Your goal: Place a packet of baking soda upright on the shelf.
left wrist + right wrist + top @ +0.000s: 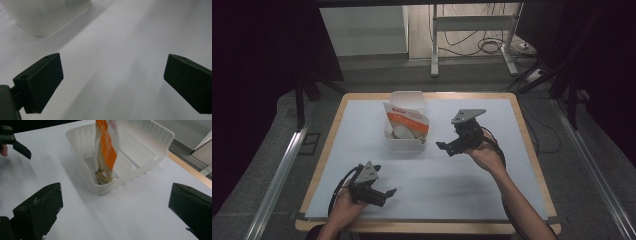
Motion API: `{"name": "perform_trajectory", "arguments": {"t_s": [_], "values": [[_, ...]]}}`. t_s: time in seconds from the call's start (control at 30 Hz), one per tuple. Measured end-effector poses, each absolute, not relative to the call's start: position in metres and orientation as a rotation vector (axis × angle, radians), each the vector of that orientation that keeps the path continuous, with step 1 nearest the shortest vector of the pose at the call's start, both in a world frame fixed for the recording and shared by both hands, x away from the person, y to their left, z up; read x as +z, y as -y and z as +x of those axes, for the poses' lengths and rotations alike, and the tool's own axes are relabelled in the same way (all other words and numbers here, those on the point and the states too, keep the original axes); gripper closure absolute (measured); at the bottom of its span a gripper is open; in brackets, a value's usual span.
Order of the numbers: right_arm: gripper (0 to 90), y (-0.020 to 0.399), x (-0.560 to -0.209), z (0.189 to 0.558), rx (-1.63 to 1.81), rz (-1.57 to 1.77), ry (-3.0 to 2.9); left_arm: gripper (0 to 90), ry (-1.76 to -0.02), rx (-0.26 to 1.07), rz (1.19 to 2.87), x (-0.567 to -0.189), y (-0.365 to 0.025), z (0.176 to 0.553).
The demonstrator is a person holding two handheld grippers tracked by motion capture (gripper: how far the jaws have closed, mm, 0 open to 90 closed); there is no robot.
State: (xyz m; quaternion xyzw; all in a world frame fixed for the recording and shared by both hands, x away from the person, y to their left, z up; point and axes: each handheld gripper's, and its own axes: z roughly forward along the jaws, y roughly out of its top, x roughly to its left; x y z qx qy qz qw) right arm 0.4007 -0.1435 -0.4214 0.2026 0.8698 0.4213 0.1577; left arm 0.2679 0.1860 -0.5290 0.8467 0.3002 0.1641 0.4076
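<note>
Down at the near left of the worktop (pixel 362 125), the left claw (pixel 388 192) hovers with its jaws wide apart, gripping nothing. Toward the middle, a translucent plastic bin (pixel 407 142) holds an orange-and-white snack bag (pixel 409 122) standing upright inside it. Just right of the bin, the right claw (pixel 443 146) points at it, jaws spread and empty.

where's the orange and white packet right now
The orange and white packet stands inside the clear plastic bin near the table's far middle in the high view, just left of the right gripper.
</note>
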Motion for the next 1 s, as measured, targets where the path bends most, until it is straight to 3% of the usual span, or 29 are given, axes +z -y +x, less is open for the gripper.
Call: {"name": "perform_trajectory", "arguments": {"t_s": [1.0], "values": [[0.0,0.188,-0.447,0.368,1.154,0.697,-2.501,2.5,-0.749,0.42,2.139,-0.529,-0.185,0.268]]}}
